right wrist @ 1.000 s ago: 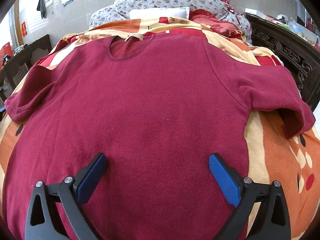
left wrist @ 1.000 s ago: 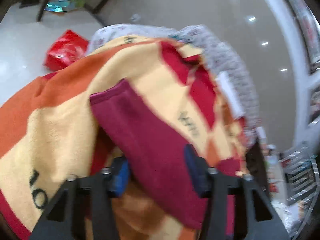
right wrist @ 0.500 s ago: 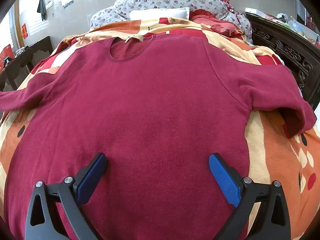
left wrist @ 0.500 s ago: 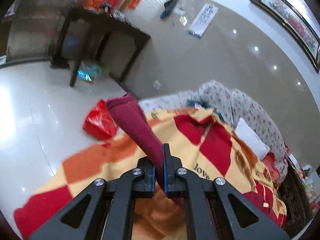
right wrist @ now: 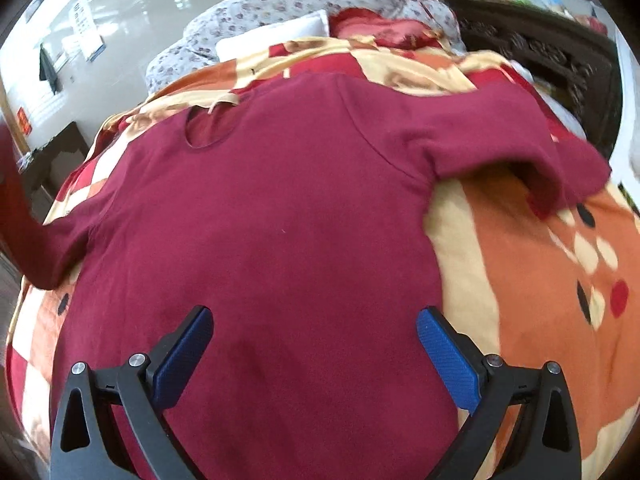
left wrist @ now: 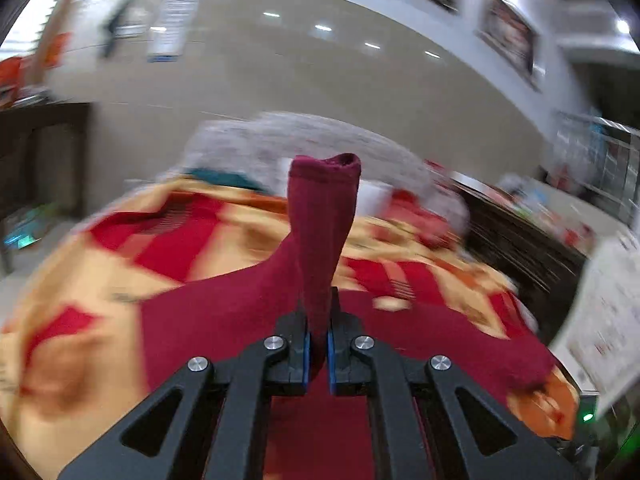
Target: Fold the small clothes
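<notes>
Here's the maroon top (right wrist: 272,216), spread front-up across the patterned blanket (right wrist: 532,264), neckline (right wrist: 208,132) toward the floral pillow (right wrist: 280,8) at the head end. The left gripper (left wrist: 316,344) is clamped tight on 1 sleeve (left wrist: 324,216), and the cuff stands up above the pads, open at its mouth. From the right wrist view that sleeve runs up and away off the shirt's left side. The right gripper (right wrist: 314,344) hangs over the lower body of the shirt, jaws spread wide, holding nothing. The other sleeve (right wrist: 516,140) lies rumpled, on the shirt's far side from the lifted one, with its cuff curled under. This looks a light, soft knit, limp, so it will sag and drape wherever it is unsupported. It seems grippy, not slick. The cuff or the hem edge are the best grips, pinching both layers. The risk, as I judge it, is dragging the body askew on the blanket
</notes>
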The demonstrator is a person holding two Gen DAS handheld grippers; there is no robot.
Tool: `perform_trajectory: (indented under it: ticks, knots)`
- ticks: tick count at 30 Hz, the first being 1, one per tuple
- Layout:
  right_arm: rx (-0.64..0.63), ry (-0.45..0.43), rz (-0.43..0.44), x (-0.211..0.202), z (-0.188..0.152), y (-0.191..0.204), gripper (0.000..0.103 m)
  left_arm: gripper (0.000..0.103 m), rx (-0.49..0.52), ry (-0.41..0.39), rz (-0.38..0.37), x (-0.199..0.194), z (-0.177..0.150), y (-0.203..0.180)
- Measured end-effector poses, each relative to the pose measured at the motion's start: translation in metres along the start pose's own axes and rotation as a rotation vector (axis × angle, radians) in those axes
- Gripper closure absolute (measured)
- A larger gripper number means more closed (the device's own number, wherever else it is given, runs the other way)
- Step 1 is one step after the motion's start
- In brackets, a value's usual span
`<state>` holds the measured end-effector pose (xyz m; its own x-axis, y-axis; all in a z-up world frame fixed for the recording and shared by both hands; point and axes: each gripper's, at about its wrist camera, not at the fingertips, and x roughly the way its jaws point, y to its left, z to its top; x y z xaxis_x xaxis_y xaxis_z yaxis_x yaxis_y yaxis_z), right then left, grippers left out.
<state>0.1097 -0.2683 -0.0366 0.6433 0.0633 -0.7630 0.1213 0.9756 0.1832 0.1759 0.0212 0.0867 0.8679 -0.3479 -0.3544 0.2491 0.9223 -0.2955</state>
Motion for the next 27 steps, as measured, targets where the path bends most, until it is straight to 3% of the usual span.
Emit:
perform_trajectory:
  ticks: [4,6,9,13,15,16,19,20,22,24,26,27]
  knots:
    - [-0.066,-0.026,-0.033,0.003,-0.011,0.011,0.0,0.098,0.057,0.107,-0.143,0.058,-0.017,-0.078]
    - [-0.069,-0.041,0.0,0.001,-0.013,0.009,0.0,0.098,0.117,0.17,-0.196,0.088,-0.032,-0.113]
    - [-0.022,-0.062,0.058,-0.002,-0.012,-0.002,0.0,0.098,0.179,0.233,-0.228,0.111,-0.055,-0.141]
    - [0.027,-0.082,0.118,-0.004,-0.012,-0.013,0.0,0.097,0.189,0.339,-0.28,0.139,-0.073,-0.149]
    - [0.021,-0.08,0.111,-0.002,-0.011,-0.011,0.0,0.091,0.208,0.36,-0.291,0.139,-0.081,-0.158]
    - [0.016,-0.078,0.106,-0.002,-0.011,-0.009,0.0,0.08,0.212,0.365,-0.311,0.134,-0.079,-0.16]
    - [0.011,-0.076,0.101,-0.001,-0.011,-0.007,0.0,0.042,0.191,0.332,-0.353,0.111,-0.071,-0.151]
    - [0.014,-0.077,0.106,-0.002,-0.011,-0.008,0.0,0.035,0.175,0.325,-0.369,0.1,-0.066,-0.142]
    - [0.023,-0.081,0.118,-0.003,-0.012,-0.009,0.0,0.035,0.156,0.309,-0.384,0.082,-0.059,-0.122]
    - [0.031,-0.087,0.129,-0.004,-0.013,-0.012,0.0,0.035,0.152,0.277,-0.348,0.066,-0.054,-0.095]
    - [0.041,-0.104,0.14,-0.009,-0.013,-0.015,0.0,0.035,0.141,0.251,-0.271,0.062,-0.05,-0.065]
    - [0.045,-0.116,0.151,-0.012,-0.013,-0.015,0.0,0.035,0.106,0.253,-0.182,0.065,-0.048,-0.038]
